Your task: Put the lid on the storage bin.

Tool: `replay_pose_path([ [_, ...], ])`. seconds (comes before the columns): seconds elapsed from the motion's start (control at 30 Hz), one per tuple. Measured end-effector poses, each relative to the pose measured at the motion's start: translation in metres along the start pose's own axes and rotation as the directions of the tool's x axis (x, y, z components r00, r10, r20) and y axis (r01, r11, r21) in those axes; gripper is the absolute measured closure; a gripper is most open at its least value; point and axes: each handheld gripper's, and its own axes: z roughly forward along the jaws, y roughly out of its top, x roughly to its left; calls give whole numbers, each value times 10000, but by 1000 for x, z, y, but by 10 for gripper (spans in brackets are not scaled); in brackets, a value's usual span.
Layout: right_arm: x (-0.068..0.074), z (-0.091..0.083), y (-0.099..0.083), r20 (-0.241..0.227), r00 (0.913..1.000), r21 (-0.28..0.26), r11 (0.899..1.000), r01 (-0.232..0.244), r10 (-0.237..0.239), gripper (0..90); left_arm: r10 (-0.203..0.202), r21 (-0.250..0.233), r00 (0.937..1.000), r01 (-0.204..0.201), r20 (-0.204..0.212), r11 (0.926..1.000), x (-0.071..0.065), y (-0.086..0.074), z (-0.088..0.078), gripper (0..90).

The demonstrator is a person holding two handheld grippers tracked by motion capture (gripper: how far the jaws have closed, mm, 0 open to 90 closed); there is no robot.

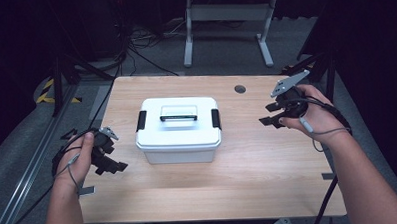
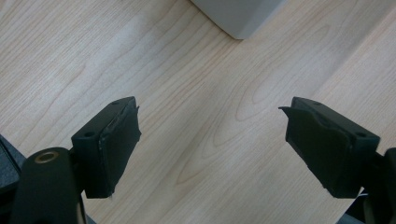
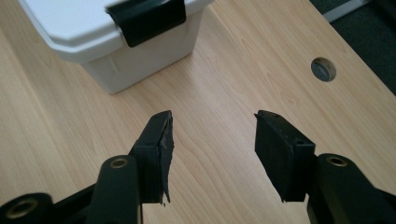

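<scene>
The white lidded box [image 1: 178, 128] sits mid-table with both black side latches apparently still fastened, untouched, while the left gripper [image 1: 108, 162] and right gripper [image 1: 274, 114] hover either side, jaws spread and empty.

Overhead forward-down; gripper views close, sharing table [image 1: 268, 159].

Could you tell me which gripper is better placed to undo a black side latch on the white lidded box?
Probably the right gripper: open, and the black side latch on the white lidded plastic box lies ahead of it.
</scene>
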Motion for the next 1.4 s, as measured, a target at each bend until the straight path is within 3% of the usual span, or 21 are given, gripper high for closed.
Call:
replay_pose_path([
  [0.2,-10,14,-21,116,9985,93,9985,-535,534,495,-73,27,10000,73,-43,10000,1,-4,-1,183],
  [0.47,-17,32,-45,133,9959,361,9953,-899,895,519,-247,121,9997,247,-65,9996,2,-5,2,187],
  [0.57,-19,41,-54,69,9951,475,9940,-987,984,515,-37,-5,10000,37,-22,10000,4,-6,2,185],
  [0.67,-20,50,-62,-8,9935,524,9921,-1139,1141,507,-318,47,9995,318,-6,9995,3,-8,2,186],
  [0.9,-21,67,-79,-206,9901,476,9893,-1377,1388,488,-415,311,9987,424,-306,9986,5,-12,4,185],
  [1.4,-19,95,-109,-335,9830,540,9825,-1785,1805,456,-685,490,9970,702,-364,9963,7,-19,6,185],
])
